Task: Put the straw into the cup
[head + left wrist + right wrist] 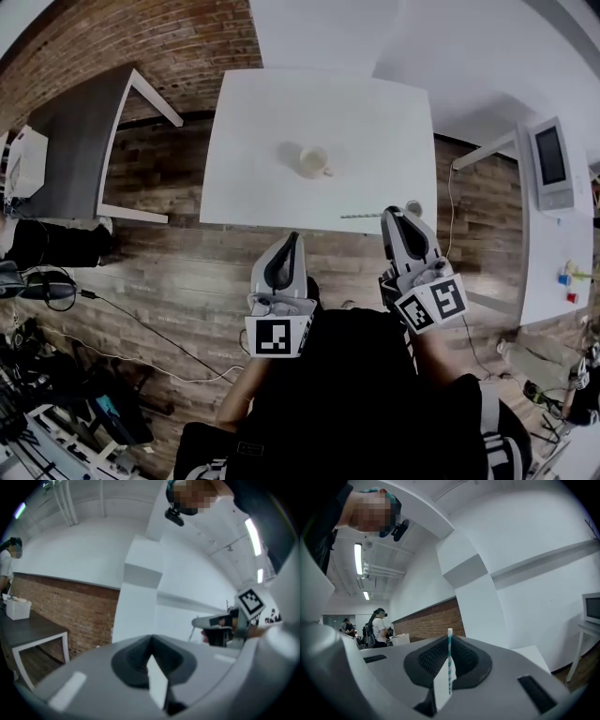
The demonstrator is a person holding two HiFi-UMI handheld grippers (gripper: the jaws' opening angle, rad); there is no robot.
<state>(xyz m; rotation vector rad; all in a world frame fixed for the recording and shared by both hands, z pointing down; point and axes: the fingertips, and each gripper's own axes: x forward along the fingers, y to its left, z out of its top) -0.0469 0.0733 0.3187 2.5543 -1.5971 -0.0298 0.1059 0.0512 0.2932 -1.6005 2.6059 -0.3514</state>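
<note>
A pale cup [314, 161] with a handle stands near the middle of the white table [281, 112]. My right gripper [390, 214] is level at the table's near edge, to the right of the cup and nearer to me. It is shut on a teal-and-white striped straw [450, 641]. In the head view the straw [361, 216] sticks out leftward from the jaws over the table edge. My left gripper [293, 236] hangs in front of the table above the floor, jaws together with nothing in them. In the left gripper view its jaws [151, 656] face a white wall, and the right gripper [213, 621] shows at right.
A grey table [66, 150] carrying a white box [26, 159] stands to the left. A white side desk with a screen unit [551, 164] is at the right. Cables and gear lie on the wooden floor [141, 272]. People stand far off [379, 627].
</note>
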